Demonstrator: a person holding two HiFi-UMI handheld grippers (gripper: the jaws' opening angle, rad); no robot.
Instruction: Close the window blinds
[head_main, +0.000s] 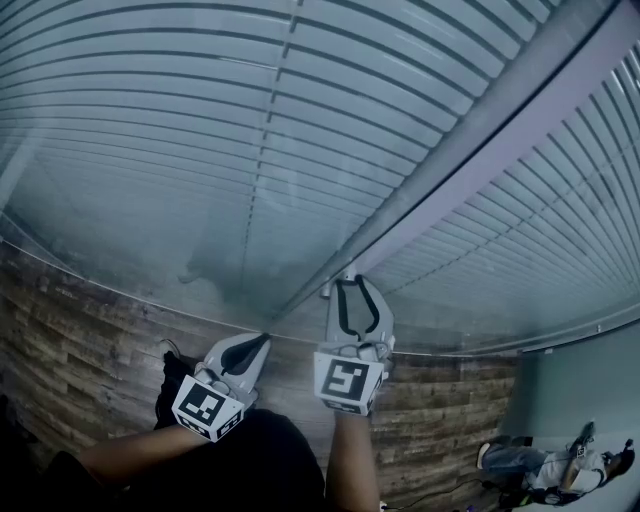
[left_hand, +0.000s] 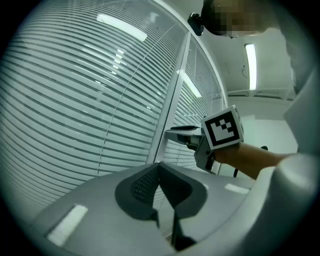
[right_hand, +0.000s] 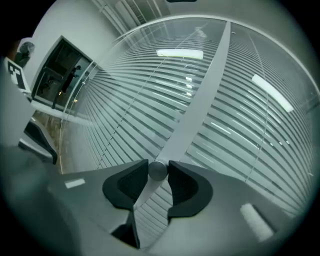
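Horizontal slatted blinds (head_main: 150, 130) hang behind glass on both sides of a pale upright frame bar (head_main: 480, 150). Low on that bar is a small round grey knob (right_hand: 158, 171). My right gripper (right_hand: 158, 166) is shut on the knob, one dark pad on each side of it. In the head view the right gripper (head_main: 352, 285) reaches up to the bar's foot. My left gripper (head_main: 262, 343) hovers just left of it, short of the glass, its jaws shut with nothing between them. In the left gripper view, the left gripper (left_hand: 160, 167) faces the blinds (left_hand: 75, 100), with the right gripper (left_hand: 176, 131) ahead at the bar (left_hand: 170, 100).
Wood-plank floor (head_main: 80, 310) runs along the foot of the glass. A person (head_main: 550, 465) sits on the floor at the far lower right. A dark doorway (right_hand: 60, 75) shows far left in the right gripper view. Ceiling lights reflect in the glass (right_hand: 180, 53).
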